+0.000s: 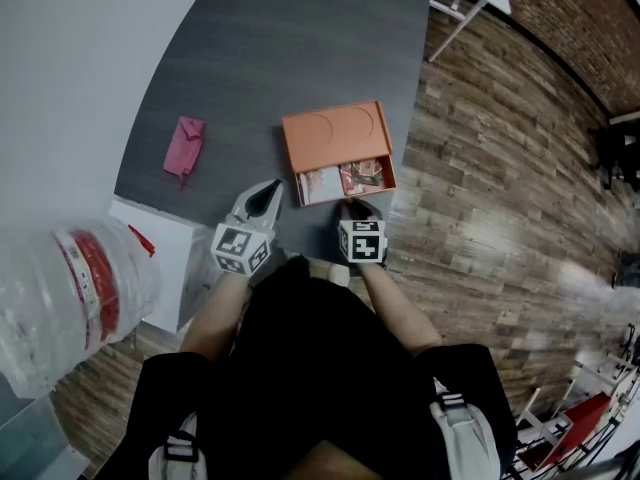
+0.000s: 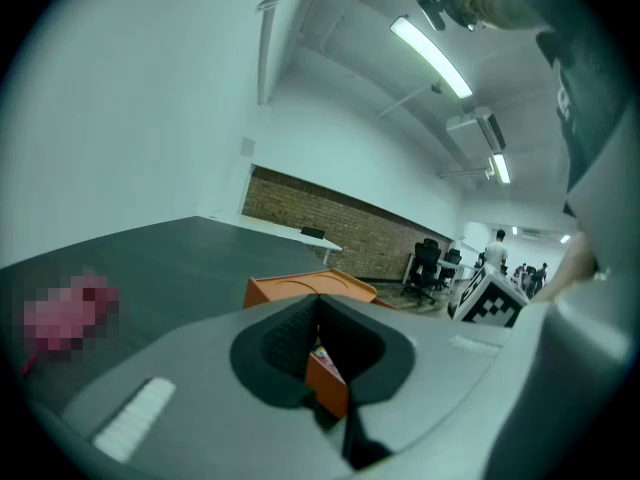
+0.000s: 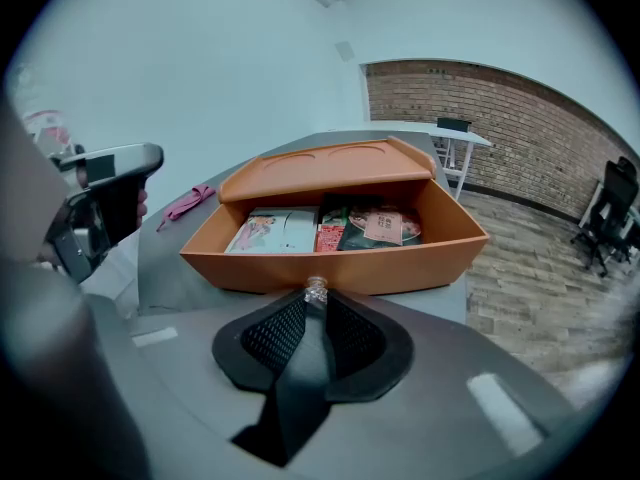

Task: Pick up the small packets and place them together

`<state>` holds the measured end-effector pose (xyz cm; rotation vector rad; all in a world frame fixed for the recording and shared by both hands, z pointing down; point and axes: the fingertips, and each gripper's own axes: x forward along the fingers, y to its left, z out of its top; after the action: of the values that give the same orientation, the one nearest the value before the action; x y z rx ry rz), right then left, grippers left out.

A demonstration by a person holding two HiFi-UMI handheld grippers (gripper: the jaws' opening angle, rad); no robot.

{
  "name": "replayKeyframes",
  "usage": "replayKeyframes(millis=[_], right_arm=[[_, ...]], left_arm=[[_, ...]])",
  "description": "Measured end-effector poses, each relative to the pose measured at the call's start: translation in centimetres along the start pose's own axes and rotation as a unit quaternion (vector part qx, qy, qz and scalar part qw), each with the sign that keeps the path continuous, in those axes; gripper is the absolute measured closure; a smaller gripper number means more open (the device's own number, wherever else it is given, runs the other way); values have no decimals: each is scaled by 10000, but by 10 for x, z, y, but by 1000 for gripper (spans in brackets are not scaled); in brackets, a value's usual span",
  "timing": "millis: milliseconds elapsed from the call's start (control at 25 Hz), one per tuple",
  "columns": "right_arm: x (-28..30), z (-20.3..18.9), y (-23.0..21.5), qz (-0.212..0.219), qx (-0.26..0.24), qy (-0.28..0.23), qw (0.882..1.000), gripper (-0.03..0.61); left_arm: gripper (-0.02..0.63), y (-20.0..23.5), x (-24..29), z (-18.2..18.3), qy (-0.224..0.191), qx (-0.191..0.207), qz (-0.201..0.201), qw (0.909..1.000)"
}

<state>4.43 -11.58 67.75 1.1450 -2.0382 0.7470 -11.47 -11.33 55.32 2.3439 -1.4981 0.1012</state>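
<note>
An orange box (image 1: 335,133) sits on the dark table (image 1: 260,58) with its drawer (image 3: 330,266) pulled out toward me. Inside the drawer lie a pale packet (image 3: 270,233), a red one (image 3: 330,232) and a dark one with a pink label (image 3: 385,225). My right gripper (image 1: 358,208) (image 3: 316,300) is shut on the drawer's small knob (image 3: 316,289). My left gripper (image 1: 268,198) (image 2: 320,306) hovers just left of the drawer's corner, shut with nothing between its jaws. A pink packet (image 1: 184,146) (image 3: 186,203) lies alone on the table, farther left.
A big clear water bottle with a red label (image 1: 75,288) stands at the near left beside a white cabinet (image 1: 165,248). The table's right edge ends just past the box, with wooden floor (image 1: 500,188) beyond. Office chairs (image 2: 430,266) and people stand far off.
</note>
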Motion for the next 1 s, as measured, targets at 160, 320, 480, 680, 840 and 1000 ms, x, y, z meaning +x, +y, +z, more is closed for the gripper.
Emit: replayKeyframes(millis=[160,320,480,680,840,1000], right_arm=[[0,0,0,10,12,24,10000,512],[0,0,1,15,51,17,10000,512],[-1,-1,3,13,109,37,9999,512],[-1,-2,2,-26,107,4,9999,512],[-3,-2,4,-7,83,-52,10000,512],[-4,-5,4,9,72,-75,9999,513]], left_arm=[[601,11,37,-3,389,334,46,9987],[530,42,66,-12,921,-108,560,9941],[486,58,88,-25,1540,-638,734,9833],[517,57,96,-25,1792,-739,818,9776],[522,57,94,-26,1698,-843,892,9778],[523,58,93,-26,1680,-804,1003,9774]])
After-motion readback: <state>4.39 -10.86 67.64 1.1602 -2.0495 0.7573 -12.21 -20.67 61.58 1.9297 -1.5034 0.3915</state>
